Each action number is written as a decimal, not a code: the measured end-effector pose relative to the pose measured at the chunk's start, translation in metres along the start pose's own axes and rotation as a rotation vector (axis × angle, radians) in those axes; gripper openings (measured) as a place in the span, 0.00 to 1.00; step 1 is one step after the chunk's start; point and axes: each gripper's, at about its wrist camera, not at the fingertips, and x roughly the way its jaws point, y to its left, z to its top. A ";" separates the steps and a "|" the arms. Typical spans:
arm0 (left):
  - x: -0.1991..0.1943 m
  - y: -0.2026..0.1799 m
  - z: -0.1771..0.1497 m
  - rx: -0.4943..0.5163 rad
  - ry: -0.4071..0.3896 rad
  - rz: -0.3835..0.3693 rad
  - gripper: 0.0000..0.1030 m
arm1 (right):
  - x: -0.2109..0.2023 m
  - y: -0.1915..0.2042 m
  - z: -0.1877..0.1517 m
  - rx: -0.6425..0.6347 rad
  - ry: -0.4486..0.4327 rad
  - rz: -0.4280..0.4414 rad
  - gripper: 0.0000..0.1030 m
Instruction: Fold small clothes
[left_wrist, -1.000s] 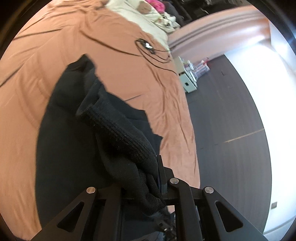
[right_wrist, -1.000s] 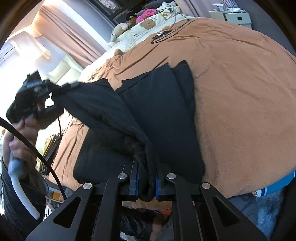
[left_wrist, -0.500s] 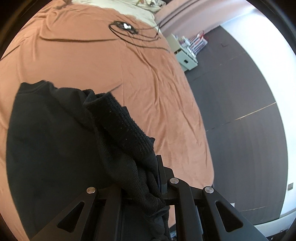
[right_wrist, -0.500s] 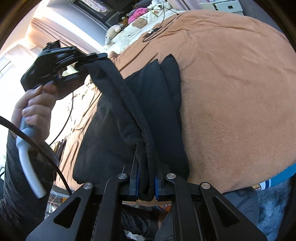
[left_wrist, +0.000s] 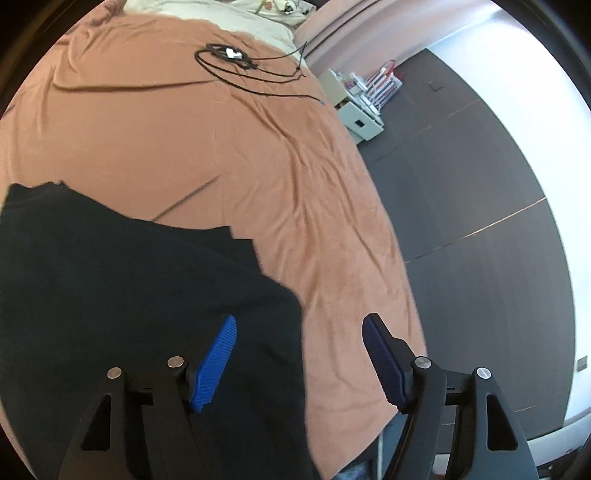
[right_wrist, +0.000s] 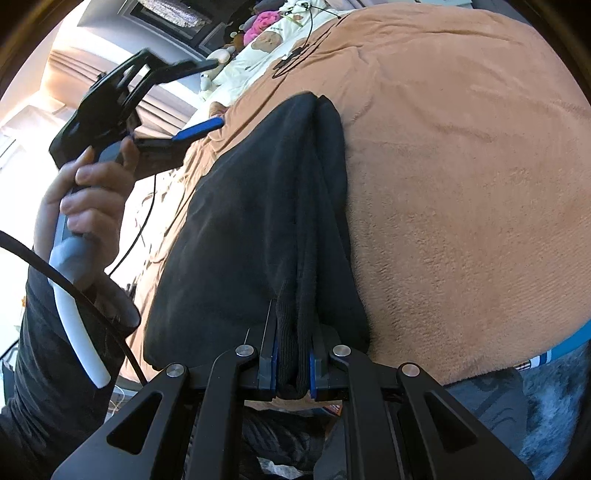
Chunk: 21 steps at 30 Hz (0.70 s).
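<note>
Left wrist view: my left claw (left_wrist: 297, 345) is opening, its blue pads (left_wrist: 216, 363) wide apart with nothing between them. Half a second ago it pinched a bunched ribbed edge of the black knit garment (left_wrist: 110, 295); that edge has been let go, and the cloth now lies flat on the orange bedspread (left_wrist: 229, 140), its corner just under the left pad. From the right wrist view I can see the left claw (right_wrist: 192, 99) lifted clear above the bed, gripped by the person's hand (right_wrist: 88, 199).

My right claw (right_wrist: 291, 360) is still narrow, clamped on the ribbed hem of the garment (right_wrist: 251, 206) at the near edge of the bed (two or three layers, I think, but I cannot count them).

So I judge one fold is laid: the left side is folded across the body, its edges stacked along the right. The right end needs setting down next, and the stacked edges may slip apart when it lets go.
</note>
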 end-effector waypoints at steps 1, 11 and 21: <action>-0.003 0.001 -0.002 0.004 0.001 0.007 0.70 | 0.000 -0.001 0.000 0.002 -0.002 0.003 0.07; -0.056 0.056 -0.044 -0.008 -0.010 0.133 0.70 | -0.006 -0.010 -0.005 0.025 -0.024 0.018 0.07; -0.105 0.124 -0.103 -0.109 -0.027 0.178 0.70 | -0.016 -0.003 -0.001 0.010 -0.045 -0.024 0.07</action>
